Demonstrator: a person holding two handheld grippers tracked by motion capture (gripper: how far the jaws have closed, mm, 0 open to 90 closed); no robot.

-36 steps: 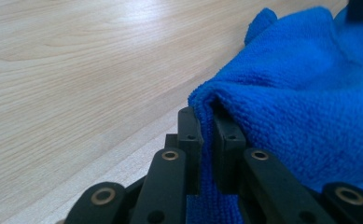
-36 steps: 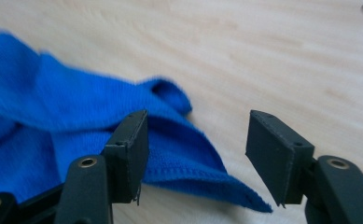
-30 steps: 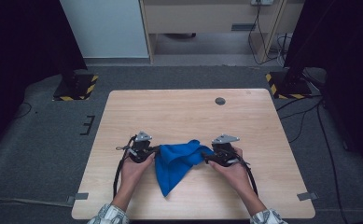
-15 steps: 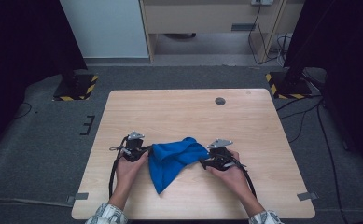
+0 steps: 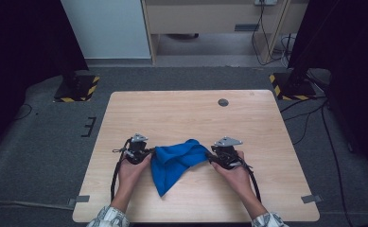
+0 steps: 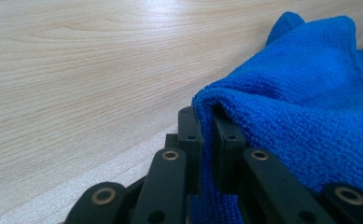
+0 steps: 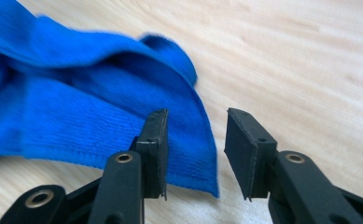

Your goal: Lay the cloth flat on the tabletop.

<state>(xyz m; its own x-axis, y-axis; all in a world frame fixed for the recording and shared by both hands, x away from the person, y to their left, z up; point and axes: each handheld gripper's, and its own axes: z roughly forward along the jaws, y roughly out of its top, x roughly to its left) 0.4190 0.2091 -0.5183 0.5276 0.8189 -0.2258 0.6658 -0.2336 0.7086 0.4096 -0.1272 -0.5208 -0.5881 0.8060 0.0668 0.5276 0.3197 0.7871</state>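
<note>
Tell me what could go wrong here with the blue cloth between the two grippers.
The right gripper has just been closing, but its jaws stand apart with only the corner of the blue cloth between them; they may shut on air. The left gripper pinches a thin fold at the edge, which could slip when pulled.

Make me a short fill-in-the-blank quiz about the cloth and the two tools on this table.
1. The cloth is ____ in colour.
2. The left tool is shut on a ____ of the cloth.
3. The right tool has its jaws apart, having just been ____.
4. The table top looks like pale ____.

Missing words: blue; fold; closing; wood
</note>
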